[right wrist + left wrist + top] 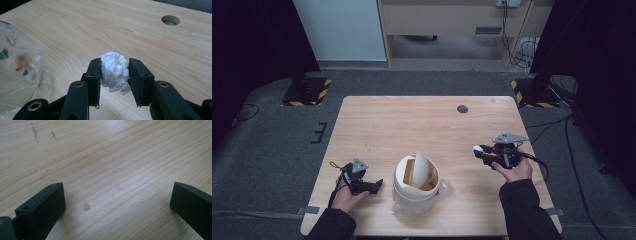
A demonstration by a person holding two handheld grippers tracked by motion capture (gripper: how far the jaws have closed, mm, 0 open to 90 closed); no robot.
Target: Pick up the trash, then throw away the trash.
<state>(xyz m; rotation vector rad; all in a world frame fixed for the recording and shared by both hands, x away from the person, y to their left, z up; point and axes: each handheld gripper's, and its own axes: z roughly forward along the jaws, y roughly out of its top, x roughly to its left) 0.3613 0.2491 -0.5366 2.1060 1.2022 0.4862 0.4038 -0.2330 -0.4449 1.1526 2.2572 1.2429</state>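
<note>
The right gripper (114, 75) pinches a crumpled white paper wad (115, 71) above the pale wooden surface (412, 120). The left gripper (117, 200) rests spread beside the small white swing-lid bin (416, 182).

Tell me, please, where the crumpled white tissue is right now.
The crumpled white tissue is clamped in the right claw, above the table's right side, right of the white swing-lid bin.

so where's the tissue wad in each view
High view: tissue wad right of centre, at the right gripper tips.
Left gripper view: no wad, just table.
Right gripper view: centre, clamped between the jaws.
Shared landmark: the table's round hole, upper right in the right gripper view.
</note>
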